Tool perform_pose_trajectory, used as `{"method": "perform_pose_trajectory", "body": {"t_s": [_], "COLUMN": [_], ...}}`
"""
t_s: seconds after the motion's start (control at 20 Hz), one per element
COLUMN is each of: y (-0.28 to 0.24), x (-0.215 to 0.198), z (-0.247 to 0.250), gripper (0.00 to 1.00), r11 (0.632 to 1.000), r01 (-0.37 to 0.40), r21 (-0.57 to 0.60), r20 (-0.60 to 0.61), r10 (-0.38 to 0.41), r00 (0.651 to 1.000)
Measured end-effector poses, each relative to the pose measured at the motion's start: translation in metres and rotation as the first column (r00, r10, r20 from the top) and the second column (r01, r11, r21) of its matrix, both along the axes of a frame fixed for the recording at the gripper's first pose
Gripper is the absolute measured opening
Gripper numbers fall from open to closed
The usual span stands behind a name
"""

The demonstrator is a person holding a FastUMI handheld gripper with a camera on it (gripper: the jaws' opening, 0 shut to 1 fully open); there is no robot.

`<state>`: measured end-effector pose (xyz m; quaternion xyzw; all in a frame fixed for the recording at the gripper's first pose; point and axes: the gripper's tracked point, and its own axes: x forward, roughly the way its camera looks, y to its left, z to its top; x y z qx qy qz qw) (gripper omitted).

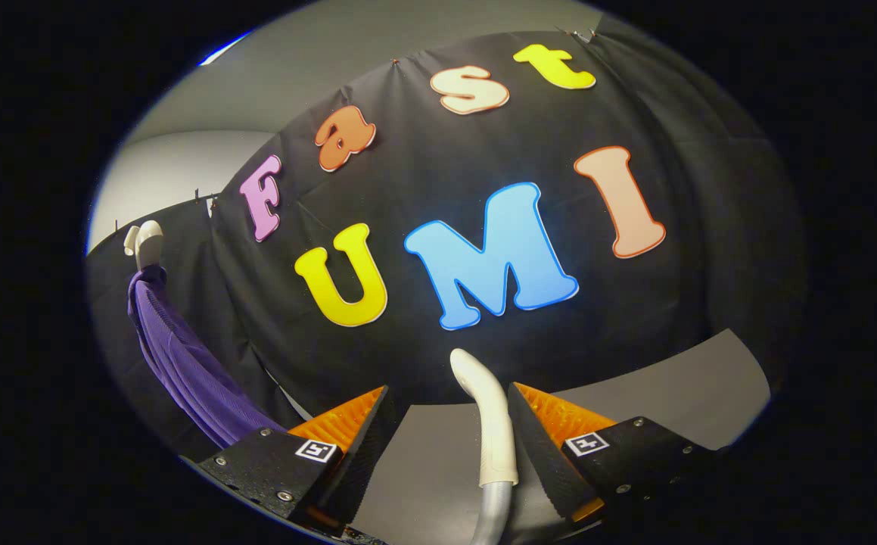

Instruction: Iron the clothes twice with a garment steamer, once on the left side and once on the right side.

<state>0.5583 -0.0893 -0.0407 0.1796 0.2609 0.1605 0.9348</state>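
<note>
Nearest the lens, the jaws [449, 424] stand open, with a clear gap of grey tabletop [438, 462] between the two fingers. Inside that gap, close against the inner face of the right finger, rises the white handle of the garment steamer [492, 424] — whether it actually touches that finger cannot be told, and the left finger is well apart from it, so nothing is gripped. The handle stands nearly upright, its rounded top curving over to the left just ahead of the fingertips, and at its lower end it joins a silvery hose [492, 515] that runs down between the finger bases.

Beyond the fingers the black cloth wall [657, 318] closes off the booth. Far to the left, well apart from the steamer, a purple garment [181, 356] hangs against that cloth from a white hook or hanger top [144, 242] — its ribbed fabric drapes down and trails behind the left finger.
</note>
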Motion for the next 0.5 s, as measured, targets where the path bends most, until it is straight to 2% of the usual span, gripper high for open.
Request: {"method": "perform_pose_trajectory", "body": {"t_s": [0.4, 0.5], "y": [-0.004, -0.003], "x": [0.035, 0.037], "z": [-0.08, -0.091], "gripper": [0.94, 0.94], "r11": [1.0, 1.0], "r01": [0.0, -0.008], "r21": [-0.002, 0.03], "r20": [-0.227, -0.266], "r10": [-0.001, 0.015], "r00": [0.974, 0.964]}}
